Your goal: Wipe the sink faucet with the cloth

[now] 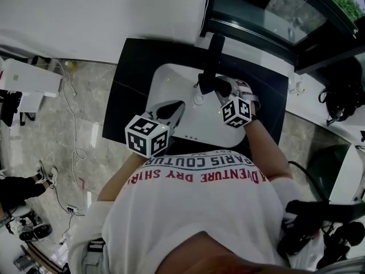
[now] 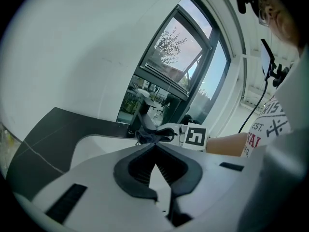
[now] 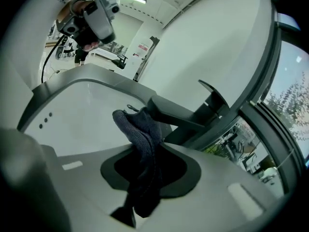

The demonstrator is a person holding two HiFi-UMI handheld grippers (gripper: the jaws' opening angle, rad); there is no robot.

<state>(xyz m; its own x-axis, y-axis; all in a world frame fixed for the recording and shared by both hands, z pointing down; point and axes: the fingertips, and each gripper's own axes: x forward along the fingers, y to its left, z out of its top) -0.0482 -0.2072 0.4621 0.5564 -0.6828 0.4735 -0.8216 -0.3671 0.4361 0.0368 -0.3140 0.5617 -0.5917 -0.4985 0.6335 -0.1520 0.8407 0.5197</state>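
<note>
Right claw (image 3: pixel 147 151) clenched on the dark cloth (image 3: pixel 137 127). The cloth rises from between the jaws and bunches just ahead of the tips, against the end of the black faucet (image 3: pixel 176 112) spout. Contact looks likely but cannot be confirmed. Gripping the cloth low leaves a soft wad in front, judged to let fabric rather than jaw meet the spout.

Left claw (image 2: pixel 155 149) has its jaws together on nothing. It hangs over the near side of the white sink (image 3: pixel 82 105), well apart from the faucet, probably parked to keep out of the wiping path.

Open room lies below and to the left of the right claw, over the bare basin. Beyond it, the faucet's upright body and the window frame stand close, so strokes toward the base have little clearance. The black table (image 1: pixel 134 73) borders the sink rim on all sides.
</note>
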